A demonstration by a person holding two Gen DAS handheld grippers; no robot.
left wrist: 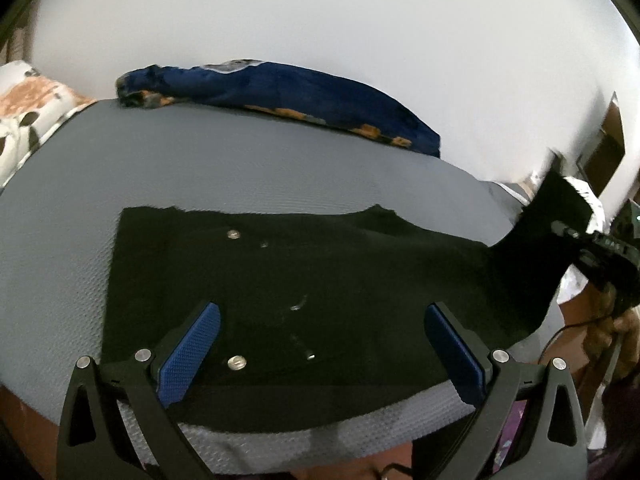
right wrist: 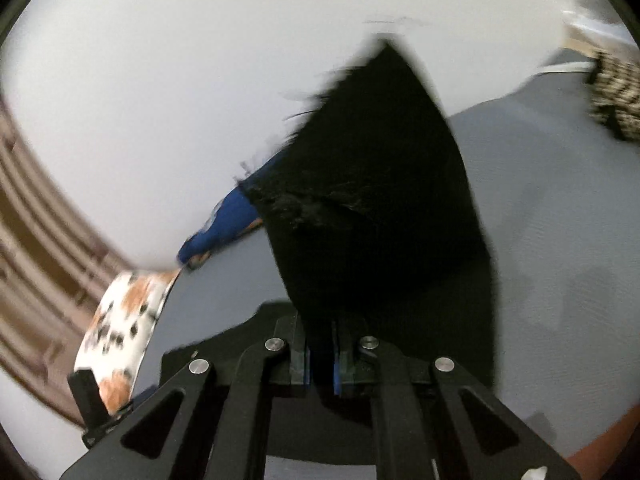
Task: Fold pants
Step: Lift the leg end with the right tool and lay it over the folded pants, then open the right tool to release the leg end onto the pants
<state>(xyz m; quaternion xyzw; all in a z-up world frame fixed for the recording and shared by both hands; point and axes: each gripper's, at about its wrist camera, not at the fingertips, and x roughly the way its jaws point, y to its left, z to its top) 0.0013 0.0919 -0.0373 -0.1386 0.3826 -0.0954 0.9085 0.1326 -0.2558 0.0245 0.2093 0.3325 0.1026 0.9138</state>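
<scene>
Black pants (left wrist: pixel 280 300): limp, light, drapes freely; grip at hem or waistband.
Mostly flat on grey bed (left wrist: pixel 240 168); right claw (right wrist: pixel 320 364) clamped on lifted leg end, left claw (left wrist: pixel 320 352) wide open, empty.

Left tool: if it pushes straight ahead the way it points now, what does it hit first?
Most likely the black pants spread on the grey mat: the open left tool aims down at them, near the metal snaps. Depth is unclear.

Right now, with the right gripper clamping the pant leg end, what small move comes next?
Probably carry the leg end in the right gripper across over the black pants toward the waist: that end is lifted, the rest lies flat, and the left gripper hovers open.
</scene>
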